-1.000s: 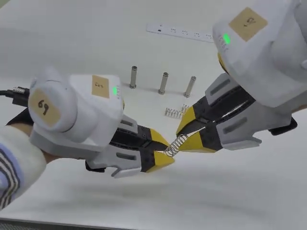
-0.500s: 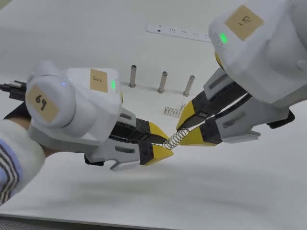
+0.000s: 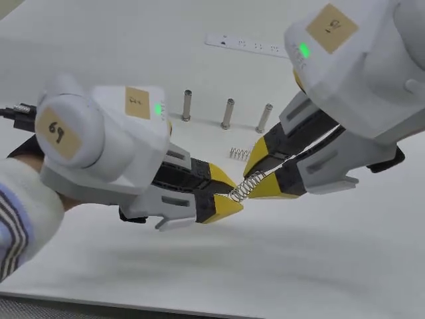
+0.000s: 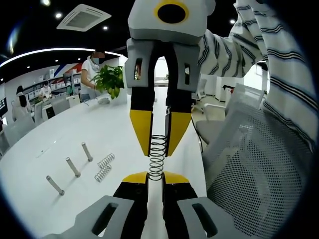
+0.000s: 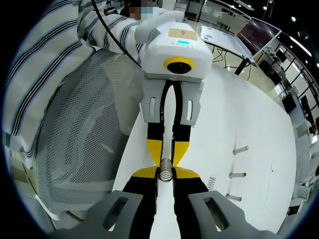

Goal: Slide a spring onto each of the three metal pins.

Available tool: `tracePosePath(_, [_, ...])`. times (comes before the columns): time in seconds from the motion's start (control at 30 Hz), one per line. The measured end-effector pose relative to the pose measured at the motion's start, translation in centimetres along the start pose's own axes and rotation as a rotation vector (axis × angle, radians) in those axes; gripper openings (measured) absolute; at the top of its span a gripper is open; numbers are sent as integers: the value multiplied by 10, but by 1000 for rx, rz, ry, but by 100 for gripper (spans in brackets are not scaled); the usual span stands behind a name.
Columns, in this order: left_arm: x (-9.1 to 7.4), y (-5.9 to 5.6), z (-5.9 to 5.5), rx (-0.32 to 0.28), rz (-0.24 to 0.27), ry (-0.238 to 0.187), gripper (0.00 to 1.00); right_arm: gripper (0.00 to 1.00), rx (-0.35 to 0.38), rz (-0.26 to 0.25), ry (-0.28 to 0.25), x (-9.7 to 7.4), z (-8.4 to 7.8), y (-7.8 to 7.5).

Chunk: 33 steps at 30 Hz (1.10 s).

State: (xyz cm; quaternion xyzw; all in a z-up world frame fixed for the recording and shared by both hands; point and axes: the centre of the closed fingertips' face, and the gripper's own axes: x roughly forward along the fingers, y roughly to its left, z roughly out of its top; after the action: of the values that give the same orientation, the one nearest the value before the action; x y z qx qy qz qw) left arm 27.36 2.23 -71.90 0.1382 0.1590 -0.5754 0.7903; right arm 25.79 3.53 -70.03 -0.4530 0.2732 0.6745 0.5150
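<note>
A small coil spring [image 3: 246, 187] hangs in the air between the two grippers, above the white table [image 3: 133, 60]. My left gripper [image 3: 234, 197] is shut on its lower left end, and my right gripper [image 3: 249, 181] is shut on its upper right end. In the left gripper view the spring [image 4: 157, 157] rises from my left jaws [image 4: 156, 175] into the right gripper [image 4: 158, 149]. In the right gripper view the spring [image 5: 165, 168] sits between my right jaws. Three upright metal pins [image 3: 186, 105] [image 3: 228, 113] [image 3: 265, 117] stand bare beyond. Two loose springs [image 3: 239, 154] lie in front of them.
A white power strip [image 3: 249, 45] lies at the far edge of the table. A mesh chair [image 4: 249, 164] stands beside the table. People and a potted plant [image 4: 110, 79] are far off at the table's other end.
Half a second ago the right gripper's jaws stood wider apart; they have now narrowed onto the spring. Both grippers and the spring have hardly shifted otherwise.
</note>
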Motion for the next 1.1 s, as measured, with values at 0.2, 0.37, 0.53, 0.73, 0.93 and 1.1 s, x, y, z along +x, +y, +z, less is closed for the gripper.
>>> tracePosePath(0.2, [-1,1,4,-2,-1,-15,2,8,-5,2,5,4,-1,-1])
tracePosePath(0.37, [-1,3,8,-17,8,-35,2,8,-11,9,14,5,-2,-4])
tracePosePath(0.53, [-2,2,8,-13,4,-39,2,8,-22,23,24,7,-2,-4])
tracePosePath(0.73, [-4,5,8,-27,6,-51,2,8,-25,26,33,9,-4,-5])
tracePosePath(0.93, [-4,5,6,-39,8,-52,2,8,-10,27,19,10,0,-5])
tracePosePath(1.1, [-4,5,5,-46,9,-53,2,8,-8,31,26,10,-1,-5])
